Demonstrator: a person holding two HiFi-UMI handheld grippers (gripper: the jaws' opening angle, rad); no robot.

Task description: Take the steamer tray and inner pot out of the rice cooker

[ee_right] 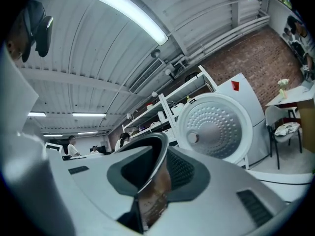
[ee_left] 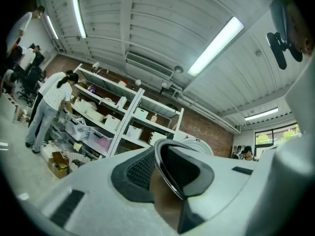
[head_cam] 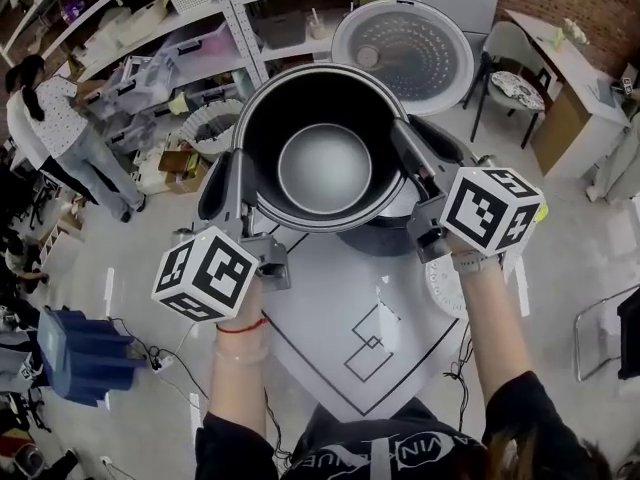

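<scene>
Head view: left hand-held gripper (head_cam: 240, 173) and right hand-held gripper (head_cam: 410, 153) each pinch the rim of the pot (head_cam: 323, 163) between them; uneven lifting could tilt it and slip the thin rim free.

hand-held gripper (ee_left: 165, 172) clamped on inner pot (ee_left: 165, 204) rim (shiny), shelves (ee_left: 123, 118) behind
</scene>
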